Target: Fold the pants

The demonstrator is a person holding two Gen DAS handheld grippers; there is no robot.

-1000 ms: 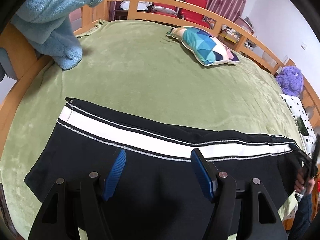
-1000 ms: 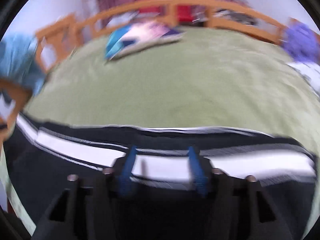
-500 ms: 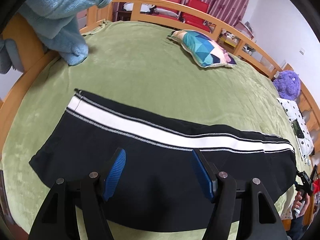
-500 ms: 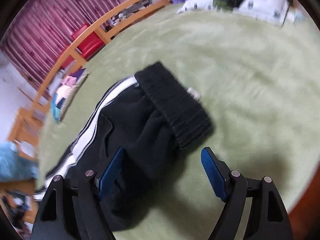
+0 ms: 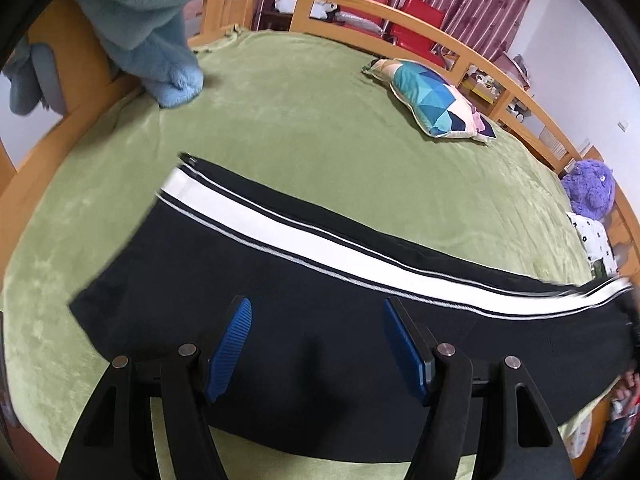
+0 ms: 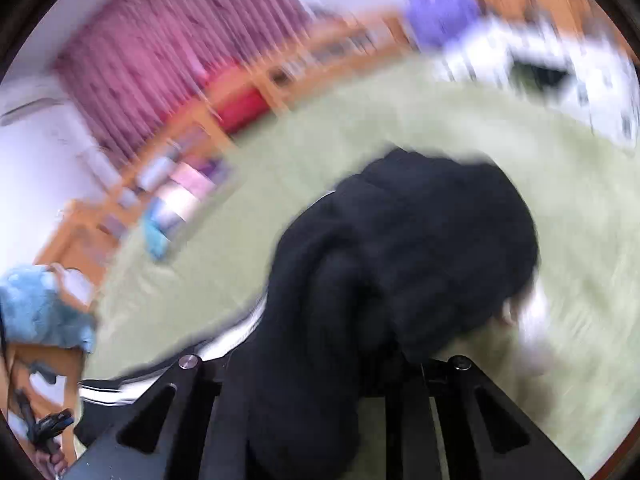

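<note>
Black pants (image 5: 180, 280) with a white side stripe (image 5: 280, 232) lie stretched across the green bed cover (image 5: 300, 120). My left gripper (image 5: 316, 344) hovers open just above the dark cloth, blue pads (image 5: 230, 344) apart with nothing pinched. In the right wrist view the waistband end of the pants (image 6: 400, 240) is bunched up and raised off the bed. My right gripper (image 6: 320, 356) is closing on that bunch; the cloth fills the gap and hides both pads. The view is blurred by motion.
A light blue fleece (image 5: 160, 20) hangs over the wooden bed rail (image 5: 360, 4) at the far left. A patterned pillow (image 5: 432, 100) lies at the back, a purple plush toy (image 5: 588, 188) at the right. A spotted white cloth (image 6: 560, 68) lies beyond the bunch.
The right gripper swung from the stripe to the waistband end, stood open over it, then closed and raised the cloth. The pants' right end now blurs in the left view.
</note>
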